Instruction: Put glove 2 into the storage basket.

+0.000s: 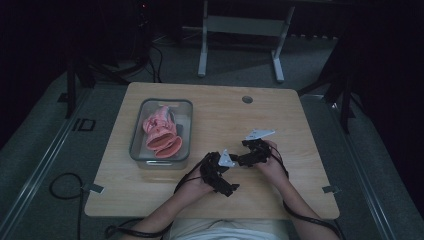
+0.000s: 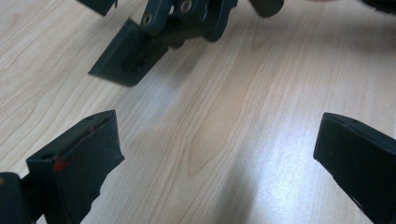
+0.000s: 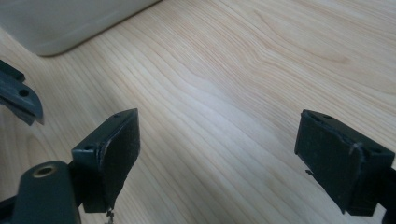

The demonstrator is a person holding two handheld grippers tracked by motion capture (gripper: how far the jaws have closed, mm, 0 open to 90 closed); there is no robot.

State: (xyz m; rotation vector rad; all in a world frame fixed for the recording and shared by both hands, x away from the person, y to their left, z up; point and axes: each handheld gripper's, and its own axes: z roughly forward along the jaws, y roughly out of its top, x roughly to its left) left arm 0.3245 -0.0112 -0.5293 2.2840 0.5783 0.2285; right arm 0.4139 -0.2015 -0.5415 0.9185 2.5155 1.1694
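**Both grippers low over bare wood, jaws spread, tray at ten o'clock**

Nearest the person, the left gripper (image 1: 231, 189) hangs close above the wooden table (image 1: 300, 190), not far in from its near edge. In the left gripper view its jaws stand wide apart with only wood grain between them; nothing is grasped. At twelve o'clock in that view, just ahead, sits one black jaw of the right gripper (image 2: 128, 60).

The right gripper (image 1: 239, 160) lies just beyond, at about one o'clock from the left one, the two bodies nearly touching. Its jaws are released too, spread wide over bare tabletop in the right gripper view, with nothing between the pads.

Farther off, at ten o'clock from the hands, a clear rectangular tray (image 1: 137, 145) holds a pair of pink sandals (image 1: 162, 134). Its rounded near corner (image 3: 56, 32) shows at eleven o'clock in the right gripper view, near but apart from the jaws.

From two to four o'clock the tabletop lies open out to its right edge. At twelve o'clock, near the far edge, is a small round grommet hole (image 1: 247, 99).
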